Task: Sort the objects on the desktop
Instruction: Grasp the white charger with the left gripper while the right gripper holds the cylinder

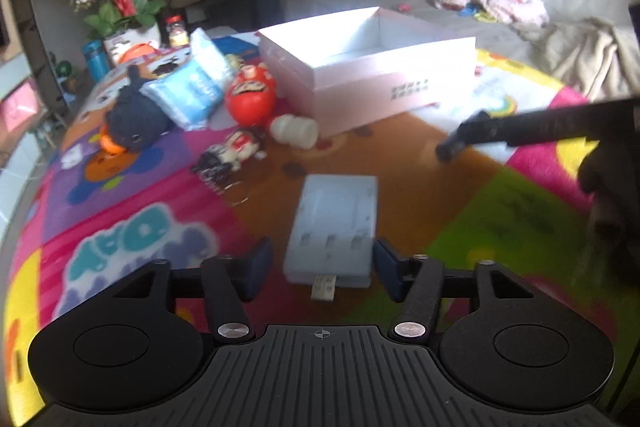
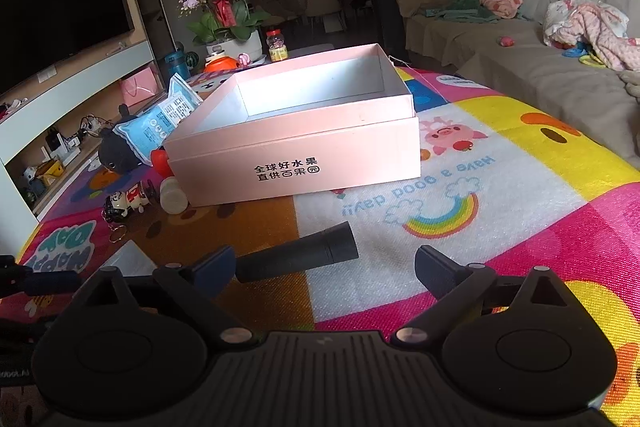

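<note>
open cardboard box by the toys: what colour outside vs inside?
The open cardboard box is pale pink outside, white inside, with black printed characters on its front; clearest in the right wrist view.

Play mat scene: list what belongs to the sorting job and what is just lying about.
For the job:
- pink box, open
- white charger, between the left gripper fingers
- black flashlight, by the right gripper
- red doll
- keychain figure
- white bottle
- blue packet
- dark plush

Lying about:
- flower pot
- candy jar
- sofa with clothes
- television
</note>
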Available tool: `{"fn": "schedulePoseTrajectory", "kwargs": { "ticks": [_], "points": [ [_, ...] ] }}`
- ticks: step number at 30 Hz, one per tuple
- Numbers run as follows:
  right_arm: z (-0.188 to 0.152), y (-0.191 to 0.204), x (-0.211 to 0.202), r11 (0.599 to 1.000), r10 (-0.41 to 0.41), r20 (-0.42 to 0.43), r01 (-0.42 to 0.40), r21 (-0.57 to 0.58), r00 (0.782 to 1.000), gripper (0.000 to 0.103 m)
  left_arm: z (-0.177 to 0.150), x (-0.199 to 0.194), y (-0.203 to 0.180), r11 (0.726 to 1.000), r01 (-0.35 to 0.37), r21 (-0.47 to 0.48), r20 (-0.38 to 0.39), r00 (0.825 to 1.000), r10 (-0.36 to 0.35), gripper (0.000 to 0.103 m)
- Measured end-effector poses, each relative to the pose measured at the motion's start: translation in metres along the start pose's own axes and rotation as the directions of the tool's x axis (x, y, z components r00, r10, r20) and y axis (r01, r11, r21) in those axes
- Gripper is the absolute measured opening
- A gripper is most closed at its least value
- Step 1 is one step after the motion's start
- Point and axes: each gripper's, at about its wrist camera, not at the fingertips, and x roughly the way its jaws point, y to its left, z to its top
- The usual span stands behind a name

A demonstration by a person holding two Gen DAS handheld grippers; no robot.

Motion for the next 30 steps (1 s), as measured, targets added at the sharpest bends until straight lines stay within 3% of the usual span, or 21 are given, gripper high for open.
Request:
{"fn": "schedulePoseTrajectory", "kwargs": {
  "ticks": [3, 7, 8, 9, 11, 13, 16, 19, 25, 30],
  "points": [
    [0.000, 0.001, 0.000, 1.000, -0.010, -0.002, 0.010, -0.004, 1.000, 0.098, -0.006, 0.000, 0.011, 0.993, -0.110, 0.029, -0.004, 0.994, 0.111, 0.080],
    [0.000, 0.002, 0.000, 1.000, -0.021, 0.001, 0.021, -0.008, 1.000, 0.099, -0.005, 0.009, 0.038, 0.946, -0.324, 0.031, -0.001, 0.946, 0.324, 0.083],
    [0.000, 0.002, 0.000, 1.000, -0.022, 0.001, 0.022, -0.007, 1.000, 0.100, -0.003, 0.009, 0.048, 0.947, -0.321, -0.010, -0.009, 0.947, 0.321, 0.084],
    [0.000, 0.002, 0.000, 1.000, -0.022, 0.001, 0.022, -0.006, 1.000, 0.100, -0.002, 0.007, 0.058, 0.960, -0.270, -0.074, -0.015, 0.963, 0.269, 0.087],
    [0.000, 0.002, 0.001, 1.000, -0.022, -0.001, 0.022, -0.005, 1.000, 0.100, 0.000, 0.003, 0.072, 0.975, -0.113, -0.191, -0.007, 0.994, 0.113, 0.097],
    [0.000, 0.002, 0.001, 1.000, -0.023, -0.004, 0.023, -0.003, 1.000, 0.101, 0.003, 0.005, 0.073, 0.969, -0.024, -0.245, 0.011, 1.000, 0.027, 0.098],
    [0.000, 0.002, 0.001, 1.000, -0.025, -0.003, 0.025, -0.002, 1.000, 0.101, 0.010, 0.019, 0.063, 0.960, -0.047, -0.275, -0.016, 0.999, 0.045, 0.100],
    [0.000, 0.002, 0.000, 1.000, -0.026, 0.000, 0.026, 0.001, 1.000, 0.103, 0.018, 0.024, 0.047, 0.958, -0.073, -0.277, 0.025, 0.996, 0.083, 0.101],
    [0.000, 0.001, 0.000, 1.000, -0.026, 0.000, 0.026, 0.001, 1.000, 0.103, 0.023, 0.039, 0.023, 0.962, -0.216, -0.168, 0.024, 0.975, 0.223, 0.103],
    [-0.001, 0.001, 0.000, 1.000, -0.025, -0.002, 0.025, 0.000, 1.000, 0.103, 0.015, 0.047, 0.040, 0.959, -0.203, -0.196, -0.019, 0.979, 0.203, 0.103]
  ]
}}
